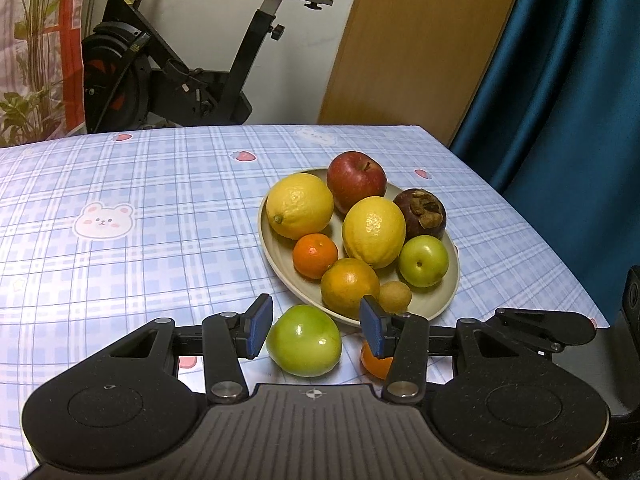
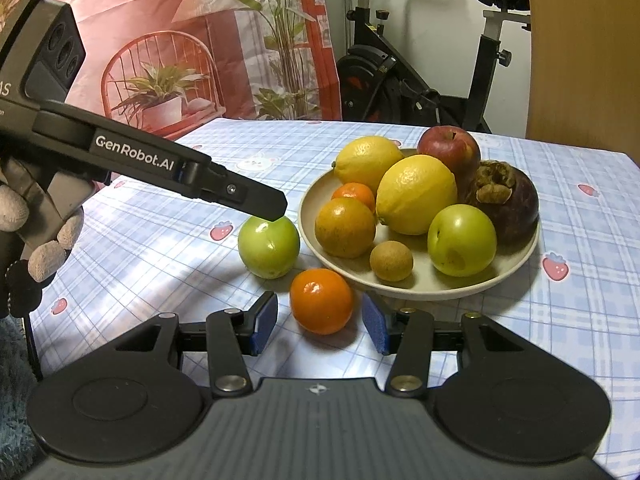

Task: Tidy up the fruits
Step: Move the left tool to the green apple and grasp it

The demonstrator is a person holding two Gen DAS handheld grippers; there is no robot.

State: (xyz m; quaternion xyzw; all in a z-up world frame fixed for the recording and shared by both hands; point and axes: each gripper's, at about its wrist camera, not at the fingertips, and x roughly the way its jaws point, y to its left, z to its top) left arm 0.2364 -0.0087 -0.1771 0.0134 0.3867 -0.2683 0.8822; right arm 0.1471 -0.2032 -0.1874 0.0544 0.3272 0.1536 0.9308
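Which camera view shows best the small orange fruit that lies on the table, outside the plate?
The right wrist view shows it best: the small orange fruit lies whole and unobstructed on the tablecloth, just before the plate. In the left wrist view only a sliver of it shows, mostly hidden behind the left tool's finger.

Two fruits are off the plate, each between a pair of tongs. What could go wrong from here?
1. The green fruit is round and glossy; the left tongs straddle it with pads not yet pressing, so it may squirt out.
2. The plate is crowded; another fruit could roll off or dislodge the small brown one.
3. The right tongs, around the orange fruit, sit close by; they could collide.
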